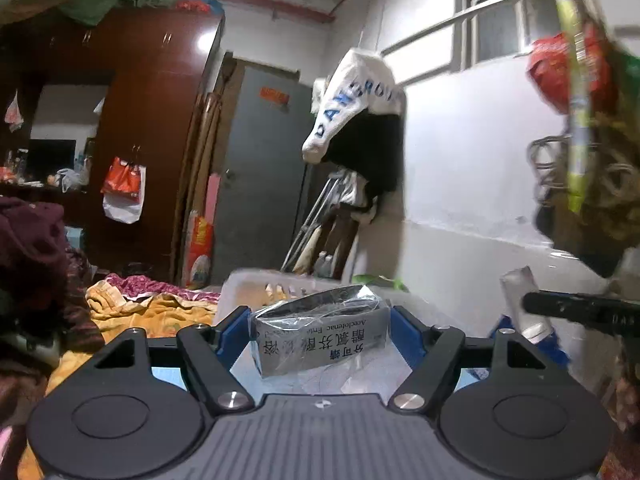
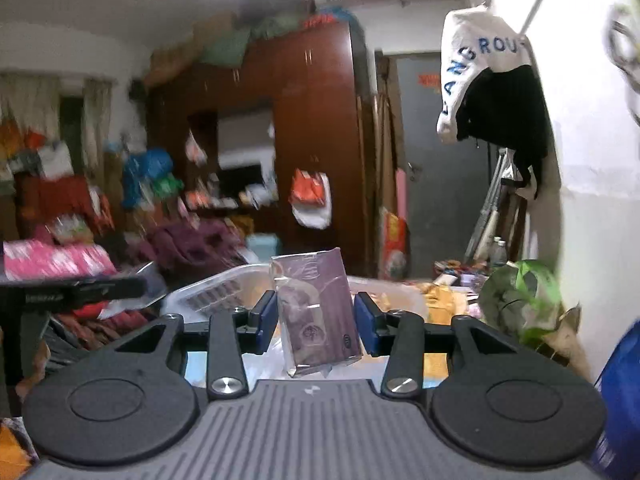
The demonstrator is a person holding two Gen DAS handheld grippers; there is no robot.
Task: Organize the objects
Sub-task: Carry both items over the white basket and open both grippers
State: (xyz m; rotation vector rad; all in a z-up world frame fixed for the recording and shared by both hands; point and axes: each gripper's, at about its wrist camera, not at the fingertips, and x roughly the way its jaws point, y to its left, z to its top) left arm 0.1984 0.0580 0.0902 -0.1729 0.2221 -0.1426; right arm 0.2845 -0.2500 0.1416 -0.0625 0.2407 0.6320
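Note:
My left gripper (image 1: 320, 322) is shut on a silver-grey medicine box (image 1: 320, 344) wrapped in clear film, held flat between the blue pads (image 1: 234, 330). The box is lifted above a white plastic basket (image 1: 256, 286). My right gripper (image 2: 316, 316) is shut on a purple box (image 2: 316, 304) in clear wrap, standing upright between its pads (image 2: 266, 320). The same basket (image 2: 224, 288) lies behind and to its left. Each view catches the other gripper as a black bar, the right one (image 1: 580, 312) at the right edge and the left one (image 2: 80, 290) at the left edge.
Rumpled yellow and pink bedding (image 1: 152, 304) lies left of the basket. A dark wardrobe (image 1: 152, 120), a grey door (image 1: 260, 168) and a hanging white bag (image 1: 352, 100) stand behind. A green plant (image 2: 520, 300) is at the right by the white wall.

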